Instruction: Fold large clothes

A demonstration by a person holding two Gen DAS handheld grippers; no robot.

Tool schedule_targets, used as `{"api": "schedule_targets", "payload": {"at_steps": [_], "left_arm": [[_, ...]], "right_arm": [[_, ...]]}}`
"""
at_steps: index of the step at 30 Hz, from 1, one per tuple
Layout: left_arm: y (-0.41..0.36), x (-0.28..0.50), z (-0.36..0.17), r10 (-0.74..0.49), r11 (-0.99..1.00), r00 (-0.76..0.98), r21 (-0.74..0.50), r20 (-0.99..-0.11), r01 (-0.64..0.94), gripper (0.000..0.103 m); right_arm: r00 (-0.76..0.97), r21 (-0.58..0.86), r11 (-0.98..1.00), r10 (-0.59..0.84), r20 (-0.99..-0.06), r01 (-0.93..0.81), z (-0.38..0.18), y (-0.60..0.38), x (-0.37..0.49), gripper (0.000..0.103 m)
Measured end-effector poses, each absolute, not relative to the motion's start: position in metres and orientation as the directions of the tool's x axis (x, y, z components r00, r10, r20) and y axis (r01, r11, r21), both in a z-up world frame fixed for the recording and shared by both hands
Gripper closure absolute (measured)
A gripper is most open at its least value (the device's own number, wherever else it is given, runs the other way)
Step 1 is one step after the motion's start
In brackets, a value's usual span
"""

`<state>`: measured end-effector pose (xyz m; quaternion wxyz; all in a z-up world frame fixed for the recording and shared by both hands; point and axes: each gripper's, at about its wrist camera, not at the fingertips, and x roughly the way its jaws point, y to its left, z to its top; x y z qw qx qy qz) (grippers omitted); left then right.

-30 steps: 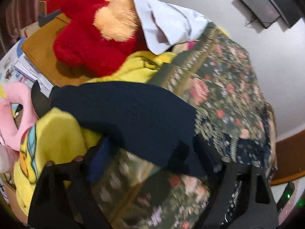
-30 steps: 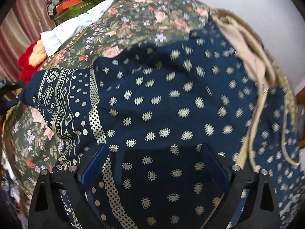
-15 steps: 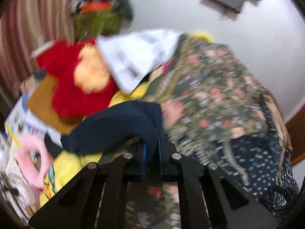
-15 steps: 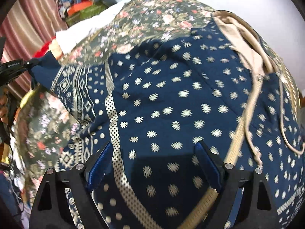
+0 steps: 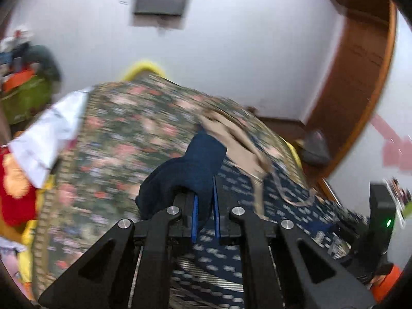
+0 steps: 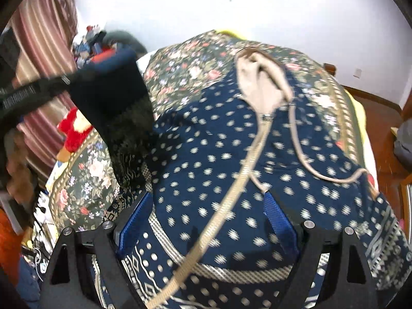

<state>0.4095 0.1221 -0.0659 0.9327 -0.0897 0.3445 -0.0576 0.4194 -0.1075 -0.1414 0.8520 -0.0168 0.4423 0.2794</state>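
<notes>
Hoodie lengthwise, hood far, on floral bed; cuff clenched in left gripper; right gripper released; white walls.

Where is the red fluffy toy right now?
In the right wrist view, the red fluffy toy sits at the left, beside the flowery bedspread and in front of the striped curtain.

Garment: navy, cream motifs, geometric border, tan lining. Bedspread: dark green, pink floral. Far left: red plush, striped pink curtain. Wall white.
</notes>
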Motion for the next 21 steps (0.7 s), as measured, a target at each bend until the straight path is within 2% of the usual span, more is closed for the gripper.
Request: {"api": "schedule_targets", "payload": {"at_steps": [7, 12, 14, 15, 16, 18, 21], "left_arm": [[0.043, 0.417, -0.142, -0.305, 0.952, 0.569, -0.249, -0.764, 0.176, 0.094], [0.015, 0.399, -0.182, -0.309, 0.947, 0.446, -0.226, -0.840, 0.229, 0.091], [0.021, 0.393, -0.190, -0.325, 0.942, 0.405, -0.251, -0.855, 0.224, 0.087], [0.025, 0.388, -0.190, -0.330, 0.941, 0.401, -0.261, -0.855, 0.218, 0.079], [0.035, 0.381, -0.186, -0.328, 0.942, 0.408, -0.265, -0.852, 0.205, 0.066], [0.046, 0.372, -0.179, -0.317, 0.947, 0.445, -0.254, -0.838, 0.195, 0.053], [0.079, 0.354, -0.161, -0.247, 0.969, 0.546, -0.186, -0.801, 0.165, 0.043]], "right_arm": [[0.466, 0.200, 0.867, 0.424, -0.776, -0.456, -0.143, -0.156, 0.410, 0.016], [0.441, 0.210, 0.876, 0.409, -0.799, -0.434, -0.159, -0.172, 0.407, 0.016], [0.428, 0.218, 0.876, 0.411, -0.805, -0.430, -0.163, -0.172, 0.408, 0.016], [0.424, 0.221, 0.875, 0.413, -0.806, -0.431, -0.165, -0.171, 0.408, 0.016], [0.422, 0.223, 0.872, 0.416, -0.806, -0.435, -0.165, -0.169, 0.408, 0.016], [0.421, 0.217, 0.865, 0.422, -0.803, -0.452, -0.163, -0.160, 0.407, 0.016], [0.427, 0.199, 0.851, 0.430, -0.795, -0.486, -0.158, -0.141, 0.406, 0.016]]}}
